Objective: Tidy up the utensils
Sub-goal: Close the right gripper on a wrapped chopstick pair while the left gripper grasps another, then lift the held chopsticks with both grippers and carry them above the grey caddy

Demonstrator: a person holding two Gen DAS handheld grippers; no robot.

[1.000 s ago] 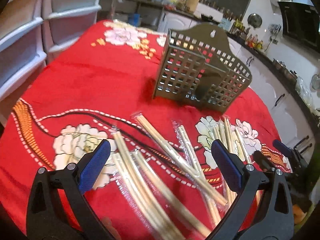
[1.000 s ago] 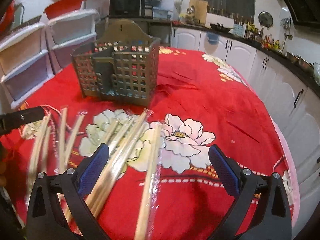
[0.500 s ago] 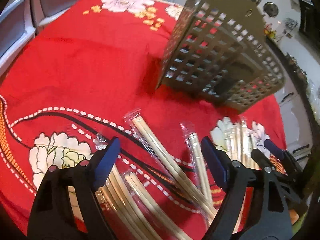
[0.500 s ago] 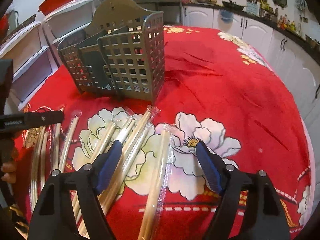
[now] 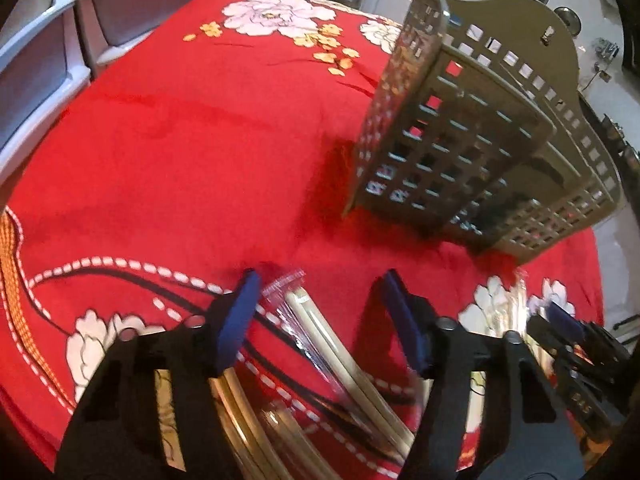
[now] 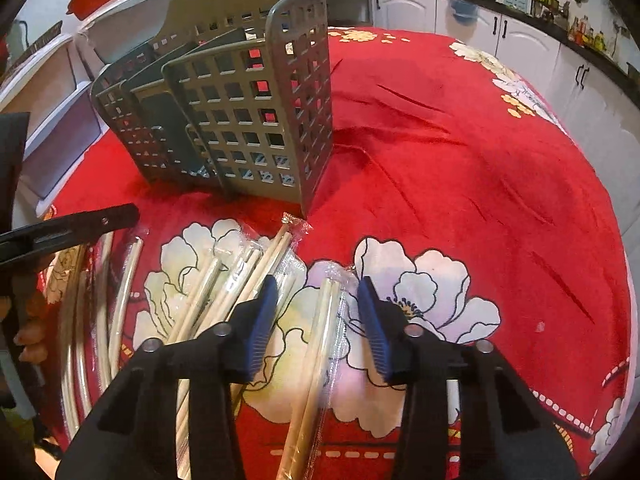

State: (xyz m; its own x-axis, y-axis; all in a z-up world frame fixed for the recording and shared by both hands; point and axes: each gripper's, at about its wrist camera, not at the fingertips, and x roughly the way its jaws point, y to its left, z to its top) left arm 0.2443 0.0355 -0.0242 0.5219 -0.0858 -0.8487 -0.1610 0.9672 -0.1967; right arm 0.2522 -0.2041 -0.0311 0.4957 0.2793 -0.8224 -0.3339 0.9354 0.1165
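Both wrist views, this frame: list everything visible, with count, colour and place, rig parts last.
Wrapped chopstick pairs: several, exact count unclear, pale wood in clear sleeves, scattered on the near side of the table; one pair lies between each gripper's jaws.
Utensil caddy: one, grey-green lattice plastic with dividers, standing beyond the chopsticks; nothing visible inside.
Tablecloth: one, red with white flowers, covering the table.
Drawer units: pale plastic, beyond the table's left edge.
Kitchen cabinets: white, under a cluttered counter in the background.
Left gripper: black with blue pads, jaws closing around a chopstick pair, pads not yet pressing.
Right gripper: same build, jaws closing around another pair, small gaps remain.
Hand: at the right view's left edge.
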